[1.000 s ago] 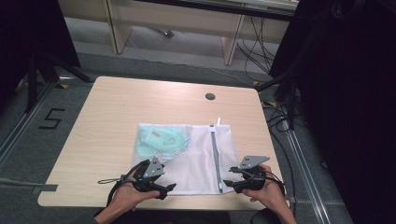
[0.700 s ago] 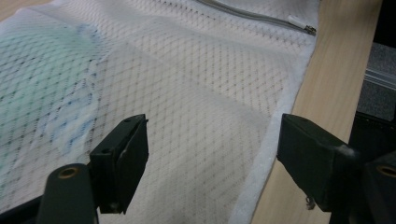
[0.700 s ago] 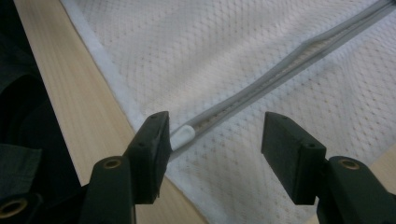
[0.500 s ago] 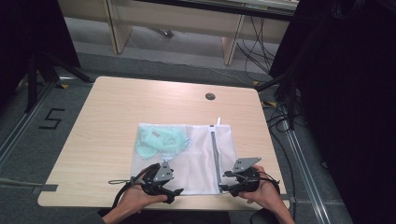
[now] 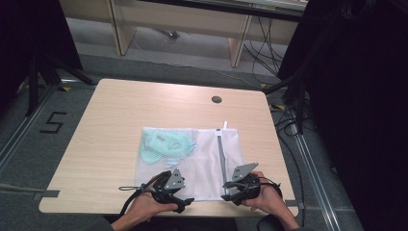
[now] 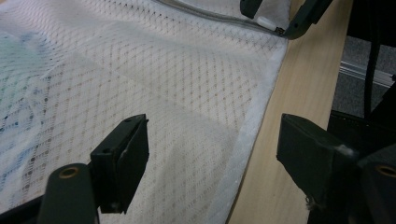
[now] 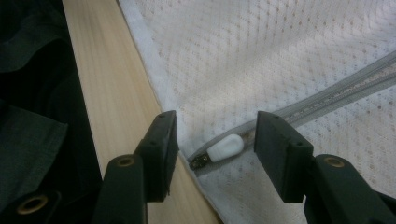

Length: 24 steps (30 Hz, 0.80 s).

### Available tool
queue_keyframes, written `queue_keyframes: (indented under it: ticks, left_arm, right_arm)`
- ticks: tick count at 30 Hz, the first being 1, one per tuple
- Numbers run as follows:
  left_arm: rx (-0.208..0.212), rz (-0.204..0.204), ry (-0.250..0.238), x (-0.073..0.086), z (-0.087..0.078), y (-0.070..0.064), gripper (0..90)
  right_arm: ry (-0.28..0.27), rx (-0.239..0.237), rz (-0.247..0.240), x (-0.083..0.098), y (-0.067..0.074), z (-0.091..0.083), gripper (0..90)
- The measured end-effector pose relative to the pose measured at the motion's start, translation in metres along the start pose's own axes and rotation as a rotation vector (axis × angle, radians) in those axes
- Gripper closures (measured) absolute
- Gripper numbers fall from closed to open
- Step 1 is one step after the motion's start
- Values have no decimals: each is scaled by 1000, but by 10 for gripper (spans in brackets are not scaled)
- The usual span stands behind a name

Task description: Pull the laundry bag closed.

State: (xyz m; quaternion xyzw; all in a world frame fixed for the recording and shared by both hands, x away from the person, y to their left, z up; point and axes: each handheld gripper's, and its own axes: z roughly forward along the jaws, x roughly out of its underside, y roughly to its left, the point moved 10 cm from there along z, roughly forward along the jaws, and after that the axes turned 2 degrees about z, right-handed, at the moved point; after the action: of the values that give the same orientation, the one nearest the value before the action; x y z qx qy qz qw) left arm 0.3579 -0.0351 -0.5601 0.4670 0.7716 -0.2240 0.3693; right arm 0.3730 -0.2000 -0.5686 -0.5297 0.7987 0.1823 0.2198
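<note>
A white mesh bag [image 5: 204,161] lies flat on the wooden table [image 5: 115,125], with a pale green item [image 5: 166,147] inside its left part. A grey zipper [image 5: 222,151] runs along its right side. My left gripper [image 5: 185,193] is open at the bag's near edge, and its jaws straddle the hem [image 6: 252,135] without pressing on it. My right gripper [image 5: 225,192] is open too. Its jaws have just been closing and stand on either side of the white zipper pull [image 7: 225,147], not touching it. The left gripper view also shows the right gripper [image 6: 275,11] by the pull [image 6: 265,22].
The table's near edge [image 7: 107,84] runs right beside both grippers. A round cable hole [image 5: 216,99] sits at the far side of the table. Cables [image 5: 288,120] and dark stands lie on the floor to the right, and wooden furniture legs [image 5: 238,45] stand behind.
My left hand has slid to the right along the near edge, onto the bag's hem. The right hand has stayed at the zipper's near end.
</note>
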Motion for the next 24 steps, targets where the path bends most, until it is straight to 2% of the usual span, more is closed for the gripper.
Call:
queue_keyframes:
  ticks: [4, 9, 10, 13, 16, 24]
  left_arm:
    - [-2, 12, 12, 2, 0, 0, 246]
    - [6, 14, 15, 1, -2, -1, 245]
    - [9, 8, 7, 1, -1, -1, 244]
    - [7, -6, 0, -1, -1, -1, 242]
    - [6, 13, 12, 1, -3, -1, 239]
    - [-3, 13, 12, 1, -3, 1, 235]
  right_arm:
    - [14, 2, 7, 0, 1, -1, 511]
    - [25, -18, -14, 0, 4, 1, 555]
    - [31, -16, -47, 0, 3, 1, 578]
    - [33, -21, -45, 1, 5, 0, 616]
    - [36, -22, -52, 2, 7, -2, 647]
    - [37, -30, -84, 1, 8, -4, 720]
